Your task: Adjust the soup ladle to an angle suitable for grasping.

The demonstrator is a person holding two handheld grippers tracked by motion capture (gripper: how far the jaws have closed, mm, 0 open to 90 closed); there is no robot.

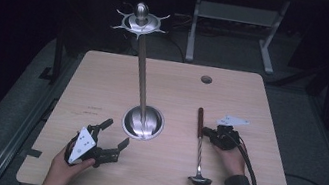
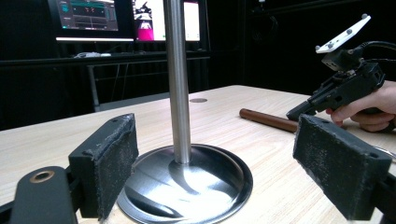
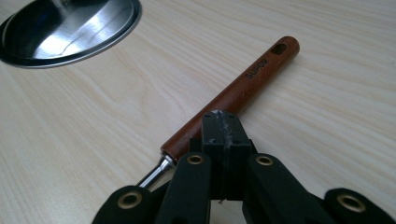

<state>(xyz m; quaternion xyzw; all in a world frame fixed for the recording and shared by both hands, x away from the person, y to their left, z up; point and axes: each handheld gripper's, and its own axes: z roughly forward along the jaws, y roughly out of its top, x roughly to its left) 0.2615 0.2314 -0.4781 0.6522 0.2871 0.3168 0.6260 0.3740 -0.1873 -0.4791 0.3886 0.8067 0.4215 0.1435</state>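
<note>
Jaws of my right gripper [image 3: 219, 122] are pressed together, empty; the ladle [image 1: 200, 144] lies just beyond at twelve o'clock. My left gripper [image 1: 113, 137] gapes wide.

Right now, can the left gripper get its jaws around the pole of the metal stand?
Probably yes. The left gripper stands open, facing the pole just above the stand's round base, with only bare table between them. The ladle lies off to the side.

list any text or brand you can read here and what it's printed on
"SUPOW" on the brown wooden handle of the ladle, near its hanging hole.
The monitor screens behind the table show graphics; any writing there is too small and blurred to read.
</note>
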